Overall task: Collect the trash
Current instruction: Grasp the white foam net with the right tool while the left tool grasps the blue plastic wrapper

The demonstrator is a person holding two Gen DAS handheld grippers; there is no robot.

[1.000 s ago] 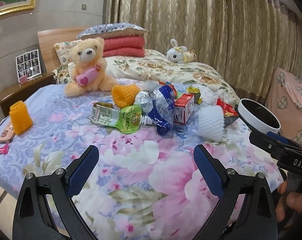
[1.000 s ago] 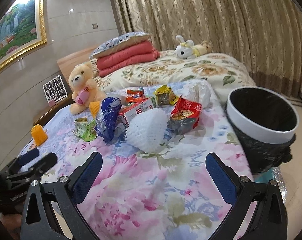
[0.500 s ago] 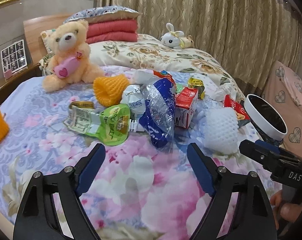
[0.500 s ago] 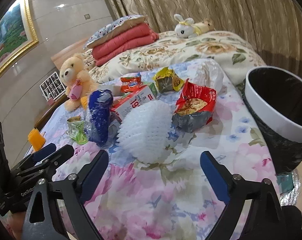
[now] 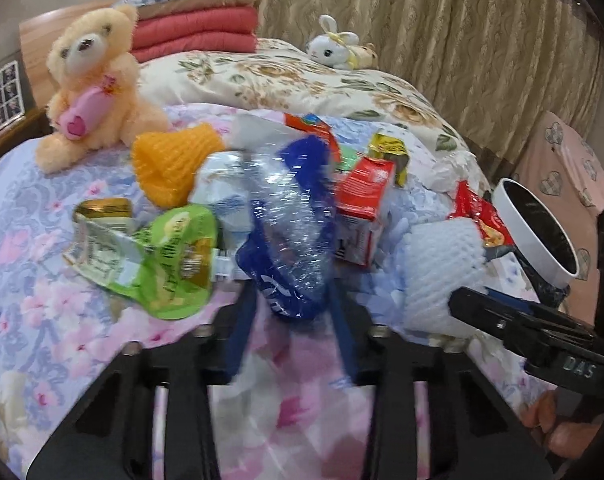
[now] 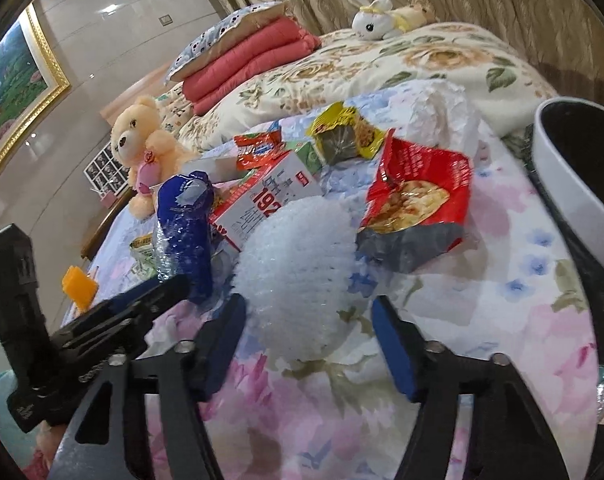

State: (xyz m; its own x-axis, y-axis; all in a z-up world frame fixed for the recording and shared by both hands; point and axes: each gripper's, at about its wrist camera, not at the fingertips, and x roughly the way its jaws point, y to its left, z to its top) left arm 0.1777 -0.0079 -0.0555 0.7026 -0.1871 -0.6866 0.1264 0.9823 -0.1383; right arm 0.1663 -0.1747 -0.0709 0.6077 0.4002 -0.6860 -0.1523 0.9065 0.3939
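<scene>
Trash lies piled on the floral bedspread. A crushed blue and clear plastic bottle (image 5: 292, 232) sits between the fingers of my left gripper (image 5: 292, 320), which have narrowed around its near end; contact is blurred. The bottle also shows in the right wrist view (image 6: 184, 232). A white foam fruit net (image 6: 298, 276) lies between the open fingers of my right gripper (image 6: 310, 344), with gaps on both sides. The net also shows in the left wrist view (image 5: 442, 268). A green pouch (image 5: 170, 260), a red carton (image 5: 362, 204) and a red snack bag (image 6: 418, 196) lie around them.
A white bin with a black liner (image 6: 578, 184) stands off the bed's right edge. An orange foam net (image 5: 170, 164), a teddy bear (image 5: 90, 88), a yellow wrapper (image 6: 346, 132), a white rabbit toy (image 6: 374, 16) and red folded blankets (image 6: 246, 60) lie farther back.
Both grippers moved forward to the pile. The left fingers closed in around the blue bottle. The right fingers narrowed and now flank the white foam net.
</scene>
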